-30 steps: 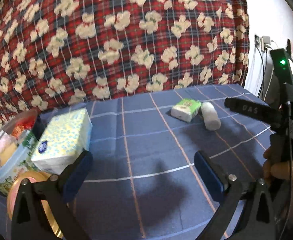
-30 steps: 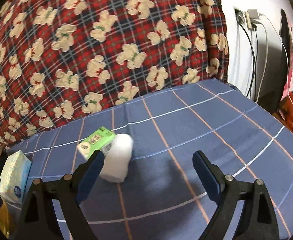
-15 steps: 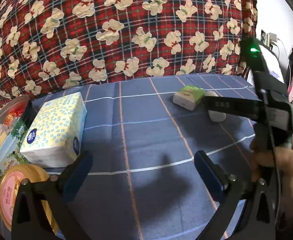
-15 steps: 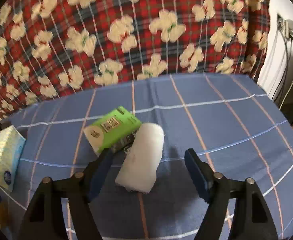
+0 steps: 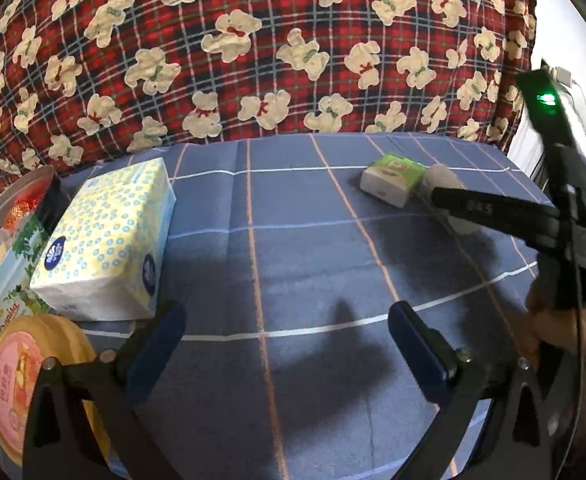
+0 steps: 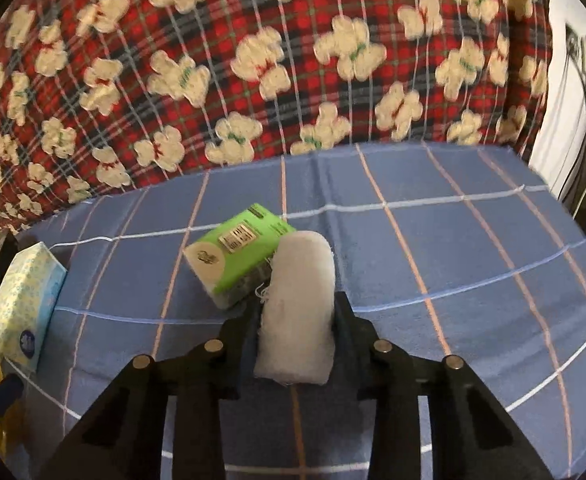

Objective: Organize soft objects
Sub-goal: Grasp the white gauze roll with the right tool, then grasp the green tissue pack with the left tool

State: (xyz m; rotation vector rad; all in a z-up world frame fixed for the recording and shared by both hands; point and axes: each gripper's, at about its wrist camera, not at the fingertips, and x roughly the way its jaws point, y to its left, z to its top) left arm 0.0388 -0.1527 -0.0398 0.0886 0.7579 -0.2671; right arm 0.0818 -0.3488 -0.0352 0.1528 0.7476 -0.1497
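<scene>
My right gripper (image 6: 297, 320) is shut on a white gauze roll (image 6: 299, 304) lying on the blue checked cloth (image 6: 453, 248). A green tissue pack (image 6: 235, 254) lies touching the roll's far left end. In the left wrist view the roll (image 5: 443, 178) is partly hidden behind the right gripper's body (image 5: 505, 216), with the green pack (image 5: 391, 178) beside it. My left gripper (image 5: 285, 344) is open and empty, low over the cloth's near side. A yellow-and-blue tissue box (image 5: 109, 236) sits at the left.
A patterned storage box (image 5: 3, 268) holding soft items and a round pink-lidded tin (image 5: 21, 380) stand at the far left. A red plaid bear-print blanket (image 5: 253, 48) rises behind the cloth. A white wall with cables (image 6: 581, 80) is at the right.
My right gripper moved forward and closed on the white roll. The left gripper drifted slightly and stays open.
</scene>
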